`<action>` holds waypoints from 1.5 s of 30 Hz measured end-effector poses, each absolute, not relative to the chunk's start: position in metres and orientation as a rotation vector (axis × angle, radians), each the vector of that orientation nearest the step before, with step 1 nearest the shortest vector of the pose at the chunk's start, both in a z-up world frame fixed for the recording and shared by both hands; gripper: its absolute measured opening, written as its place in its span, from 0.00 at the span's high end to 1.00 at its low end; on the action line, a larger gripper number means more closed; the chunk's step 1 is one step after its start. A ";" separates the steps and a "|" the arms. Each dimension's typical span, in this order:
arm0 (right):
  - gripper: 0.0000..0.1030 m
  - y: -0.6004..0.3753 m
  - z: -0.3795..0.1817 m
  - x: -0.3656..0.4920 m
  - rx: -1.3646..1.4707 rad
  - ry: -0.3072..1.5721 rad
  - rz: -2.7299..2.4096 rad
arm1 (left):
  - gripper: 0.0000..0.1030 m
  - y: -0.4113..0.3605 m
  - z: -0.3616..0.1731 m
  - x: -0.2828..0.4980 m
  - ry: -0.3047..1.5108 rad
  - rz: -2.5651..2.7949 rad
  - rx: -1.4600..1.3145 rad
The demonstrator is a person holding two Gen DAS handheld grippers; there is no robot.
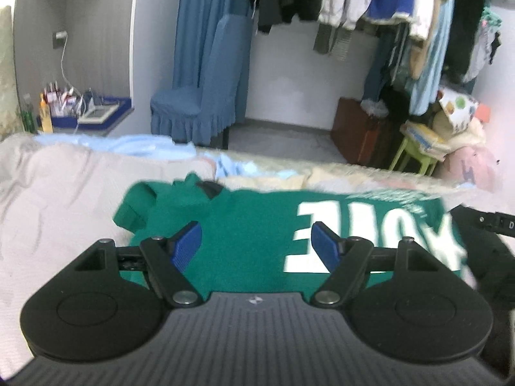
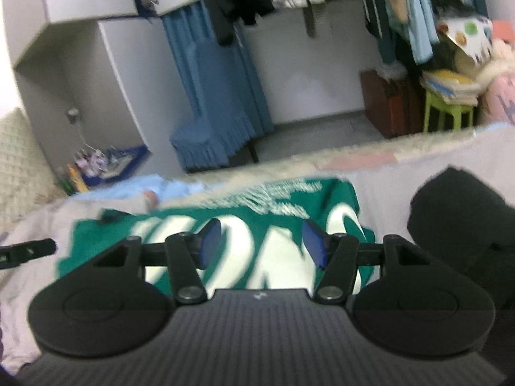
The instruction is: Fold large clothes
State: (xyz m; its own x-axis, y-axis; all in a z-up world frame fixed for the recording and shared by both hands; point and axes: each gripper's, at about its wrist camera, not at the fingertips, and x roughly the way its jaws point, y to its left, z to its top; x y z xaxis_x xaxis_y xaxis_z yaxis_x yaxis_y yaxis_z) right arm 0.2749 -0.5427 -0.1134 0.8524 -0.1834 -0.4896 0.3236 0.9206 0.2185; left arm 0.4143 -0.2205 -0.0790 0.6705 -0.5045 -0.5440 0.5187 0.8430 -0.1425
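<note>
A green garment with large white letters (image 1: 251,225) lies folded on the pale bedspread (image 1: 64,193). My left gripper (image 1: 256,244) is open and empty, above the garment's left half near its bunched collar end. In the right wrist view the same garment (image 2: 276,199) lies below my right gripper (image 2: 262,241), which is open and empty over the white lettering. The tip of the left gripper (image 2: 25,251) shows at the left edge of that view, and the right gripper (image 1: 482,222) shows at the right edge of the left wrist view.
A light blue cloth (image 1: 122,146) lies at the bed's far edge. A black garment (image 2: 463,225) lies on the bed to the right. Beyond the bed stand a blue covered chair (image 1: 196,106), a brown case (image 1: 360,128), a green stool (image 1: 415,154) and a rack of hanging clothes (image 1: 370,0).
</note>
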 end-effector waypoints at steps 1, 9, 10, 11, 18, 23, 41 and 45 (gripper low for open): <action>0.43 -0.538 -0.104 0.268 0.301 0.466 -0.259 | 0.23 -0.217 -0.067 0.403 0.588 -0.579 0.029; 0.43 -0.497 -0.040 0.207 0.262 0.368 -0.159 | 0.23 -0.193 0.005 0.305 0.481 -0.597 0.060; 0.43 -0.491 -0.036 0.198 0.259 0.359 -0.146 | 0.23 -0.189 0.010 0.293 0.471 -0.596 0.055; 0.43 -0.486 -0.033 0.191 0.254 0.352 -0.137 | 0.23 -0.186 0.015 0.283 0.463 -0.600 0.046; 0.43 -0.457 -0.026 0.145 0.234 0.339 -0.079 | 0.23 -0.160 0.035 0.212 0.417 -0.606 0.017; 0.43 -0.443 -0.029 0.121 0.231 0.338 -0.061 | 0.23 -0.139 0.037 0.175 0.401 -0.611 -0.015; 0.42 -0.408 -0.066 0.077 0.230 0.397 -0.080 | 0.18 -0.095 0.014 0.132 0.394 -0.630 -0.076; 0.37 -0.406 -0.070 0.078 0.216 0.406 -0.090 | 0.06 -0.096 0.009 0.133 0.392 -0.623 -0.057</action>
